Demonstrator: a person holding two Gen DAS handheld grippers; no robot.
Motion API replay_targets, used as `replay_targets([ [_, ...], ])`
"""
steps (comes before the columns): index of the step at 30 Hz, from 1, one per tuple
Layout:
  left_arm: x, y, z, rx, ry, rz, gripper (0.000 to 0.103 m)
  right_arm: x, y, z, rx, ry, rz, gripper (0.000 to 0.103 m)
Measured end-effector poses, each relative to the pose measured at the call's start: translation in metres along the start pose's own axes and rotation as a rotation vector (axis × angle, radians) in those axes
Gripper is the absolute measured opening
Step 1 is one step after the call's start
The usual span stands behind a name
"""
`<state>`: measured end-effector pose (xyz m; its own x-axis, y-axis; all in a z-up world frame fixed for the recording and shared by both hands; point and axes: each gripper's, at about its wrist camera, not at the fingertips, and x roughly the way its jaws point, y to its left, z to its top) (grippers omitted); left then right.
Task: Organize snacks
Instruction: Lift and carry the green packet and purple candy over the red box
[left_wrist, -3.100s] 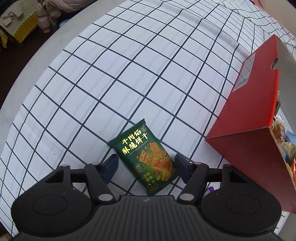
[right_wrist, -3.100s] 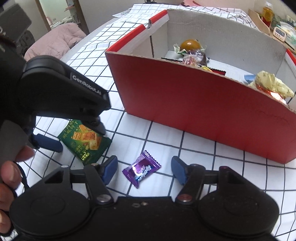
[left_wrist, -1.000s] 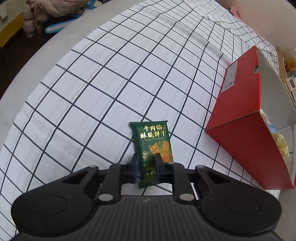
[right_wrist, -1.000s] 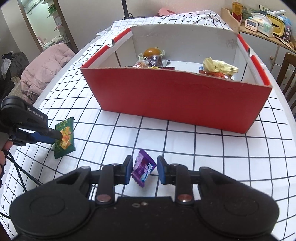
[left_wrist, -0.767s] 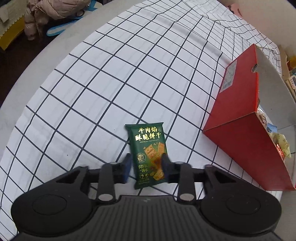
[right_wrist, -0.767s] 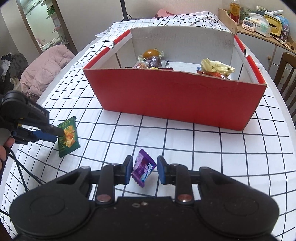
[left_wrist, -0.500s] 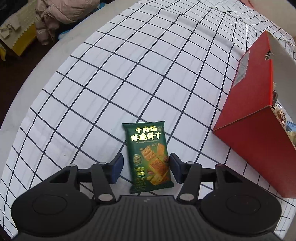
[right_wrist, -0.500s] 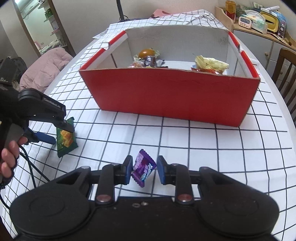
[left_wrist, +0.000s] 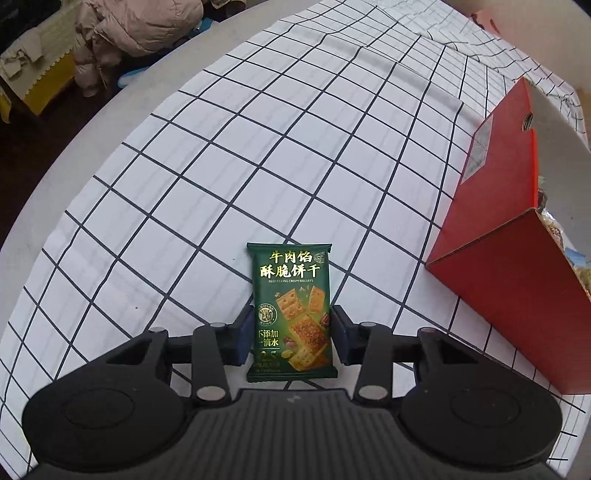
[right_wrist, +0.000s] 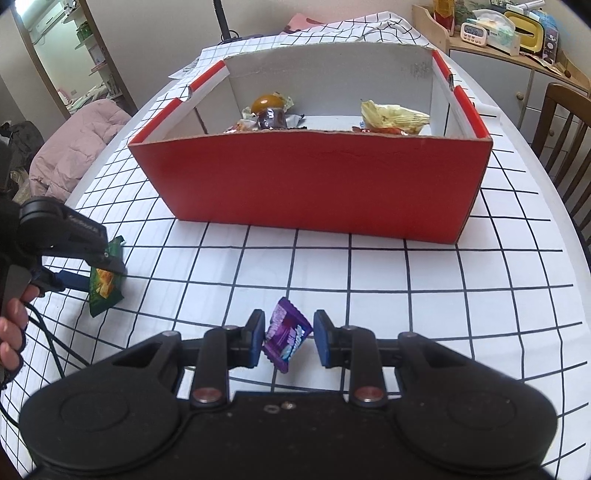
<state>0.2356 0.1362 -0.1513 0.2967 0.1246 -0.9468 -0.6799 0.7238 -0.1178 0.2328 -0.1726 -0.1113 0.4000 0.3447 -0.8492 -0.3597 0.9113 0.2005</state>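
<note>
A green biscuit packet sits between the blue pads of my left gripper, which is shut on its sides and holds it flat just above the checked tablecloth. It also shows in the right wrist view, held in the left gripper. My right gripper is shut on a purple candy, held above the cloth in front of the red box. The box holds several snacks.
The red box also shows at the right of the left wrist view. The table edge curves along the left. A pink jacket lies beyond it. A wooden chair and a cabinet stand at the far right.
My left gripper opened and let the packet lie flat, then closed on its sides. My right gripper has kept the purple candy and moved closer to the red box.
</note>
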Motion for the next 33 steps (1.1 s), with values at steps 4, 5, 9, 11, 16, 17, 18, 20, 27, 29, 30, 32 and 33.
replay_targets([
  [4,-0.005,0.017,-0.001,-0.041,0.002,-0.065,0.042,-0.002,0.005,0.002,-0.009,-0.004,-0.004,0.028],
  [5,-0.007,0.022,0.000,-0.049,0.004,-0.086,0.042,-0.002,0.006,0.002,-0.011,-0.005,-0.005,0.028],
  [9,-0.021,0.033,-0.003,-0.046,-0.016,-0.135,0.042,-0.005,0.009,0.004,-0.020,-0.010,-0.015,0.028],
  [11,-0.029,0.034,-0.004,-0.036,-0.026,-0.154,0.042,-0.008,0.011,0.005,-0.023,-0.014,-0.020,0.028],
  [16,-0.058,0.024,-0.009,0.052,-0.059,-0.184,0.042,-0.019,0.013,0.014,-0.027,-0.043,-0.019,0.028],
  [17,-0.064,0.020,-0.010,0.073,-0.068,-0.193,0.042,-0.022,0.013,0.017,-0.027,-0.052,-0.017,0.028],
  [18,-0.070,0.016,-0.010,0.093,-0.076,-0.204,0.042,-0.025,0.013,0.020,-0.027,-0.061,-0.014,0.028],
  [20,-0.081,0.005,-0.008,0.132,-0.092,-0.230,0.042,-0.031,0.012,0.026,-0.026,-0.081,-0.011,0.028],
  [27,-0.115,-0.044,0.005,0.274,-0.152,-0.303,0.042,-0.054,-0.001,0.057,-0.021,-0.166,-0.009,0.028],
  [29,-0.121,-0.060,0.010,0.314,-0.162,-0.318,0.042,-0.059,-0.008,0.067,-0.018,-0.190,-0.015,0.028],
  [30,-0.124,-0.068,0.013,0.334,-0.171,-0.321,0.042,-0.060,-0.011,0.073,-0.018,-0.200,-0.019,0.028],
  [32,-0.127,-0.086,0.016,0.384,-0.188,-0.320,0.042,-0.062,-0.016,0.083,-0.022,-0.218,-0.025,0.028],
  [33,-0.127,-0.094,0.018,0.400,-0.194,-0.320,0.042,-0.062,-0.019,0.088,-0.026,-0.223,-0.027,0.028],
])
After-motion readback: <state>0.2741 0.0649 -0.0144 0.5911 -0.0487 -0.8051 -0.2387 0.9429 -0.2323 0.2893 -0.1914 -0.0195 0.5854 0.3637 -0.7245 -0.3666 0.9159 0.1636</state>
